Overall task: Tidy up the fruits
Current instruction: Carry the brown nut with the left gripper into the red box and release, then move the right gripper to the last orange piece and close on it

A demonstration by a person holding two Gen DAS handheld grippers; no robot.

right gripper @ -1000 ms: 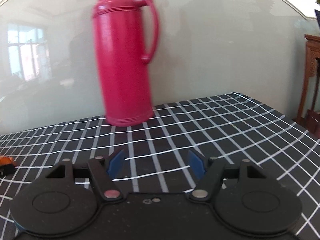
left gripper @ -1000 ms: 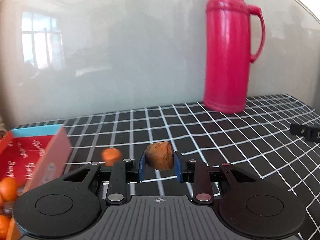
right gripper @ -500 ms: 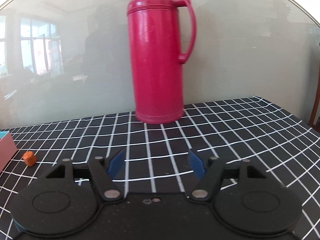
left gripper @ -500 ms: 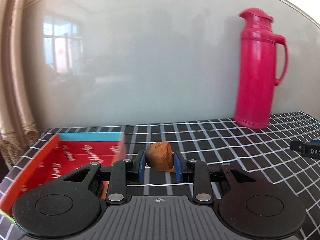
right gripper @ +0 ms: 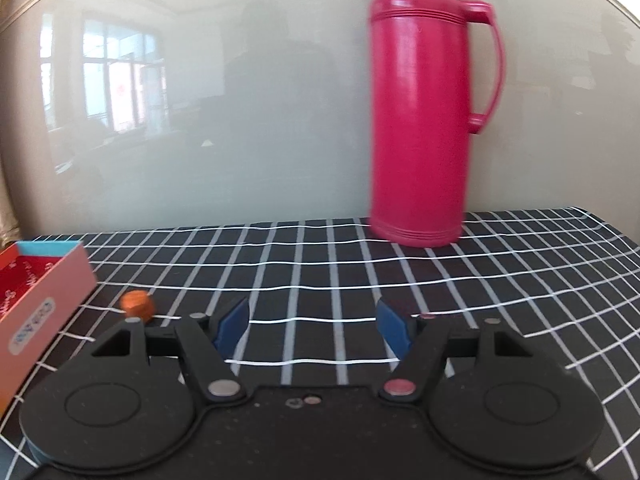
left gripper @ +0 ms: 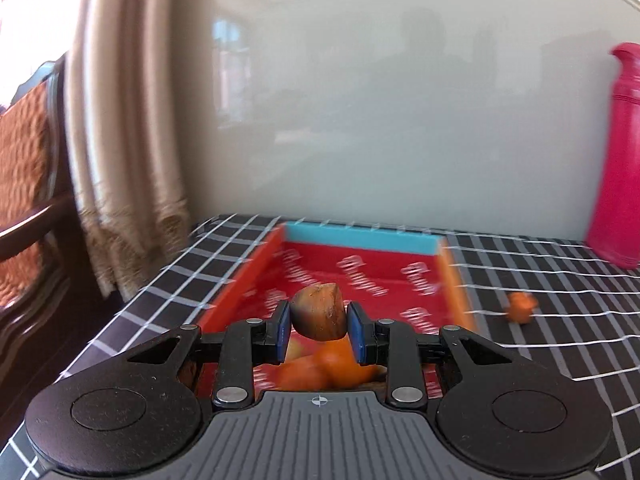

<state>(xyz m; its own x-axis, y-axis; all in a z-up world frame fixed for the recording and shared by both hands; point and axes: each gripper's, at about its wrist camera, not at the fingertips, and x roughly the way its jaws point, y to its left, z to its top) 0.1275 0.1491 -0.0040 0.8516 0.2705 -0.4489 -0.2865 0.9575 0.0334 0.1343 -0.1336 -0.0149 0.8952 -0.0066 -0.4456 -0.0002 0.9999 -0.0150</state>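
Bare black white-gridded surface [right gripper: 320,280] ahead of right tongs [right gripper: 314,320], half-open, empty, left tongs [left gripper: 319,330] clamped on brown fruit [left gripper: 318,316] above open red cardboard box [left gripper: 248,280] near the surface's left edge

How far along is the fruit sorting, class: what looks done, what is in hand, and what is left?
Done: several orange fruits already lie in the red box. In hand: the left gripper is shut on a brownish fruit, held above the box. Left: one small orange fruit sits on the checked tablecloth beside the box; the right gripper is open and empty.
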